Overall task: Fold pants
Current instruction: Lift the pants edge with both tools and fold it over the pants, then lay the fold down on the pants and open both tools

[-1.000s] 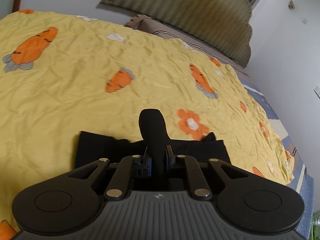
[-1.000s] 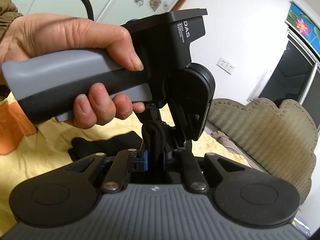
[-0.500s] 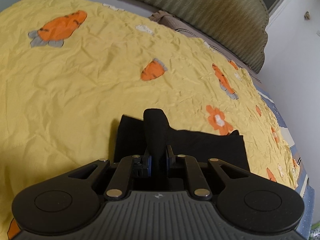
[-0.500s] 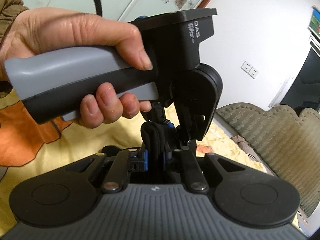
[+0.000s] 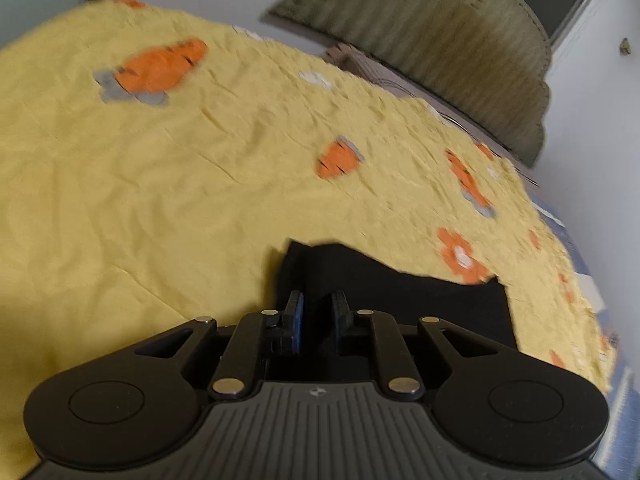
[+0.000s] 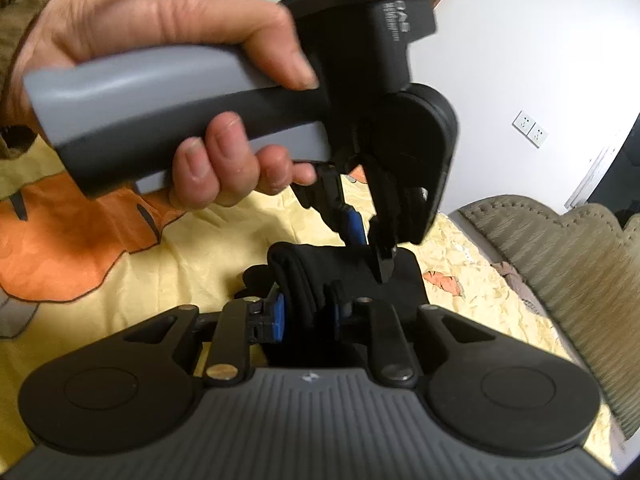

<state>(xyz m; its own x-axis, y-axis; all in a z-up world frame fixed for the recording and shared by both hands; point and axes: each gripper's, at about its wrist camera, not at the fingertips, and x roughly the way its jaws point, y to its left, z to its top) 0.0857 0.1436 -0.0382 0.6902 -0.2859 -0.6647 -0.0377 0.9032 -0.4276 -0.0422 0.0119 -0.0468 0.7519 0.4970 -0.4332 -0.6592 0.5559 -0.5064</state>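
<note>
The black pants lie folded in a flat dark block on the yellow bedspread. My left gripper hovers just over their near left corner, slightly open, with nothing between its pads. In the right wrist view my right gripper is shut on a thick fold of the black pants. The left gripper shows just beyond it, jaws parted above the cloth, held by a bare hand.
The bedspread has orange carrot and flower prints. An olive padded headboard stands at the far end of the bed. White walls lie beyond, with sockets in the right wrist view.
My left gripper has opened and let go of the black fold it was pinching. The cloth has dropped flat onto the bed. My right gripper still holds its fold.
</note>
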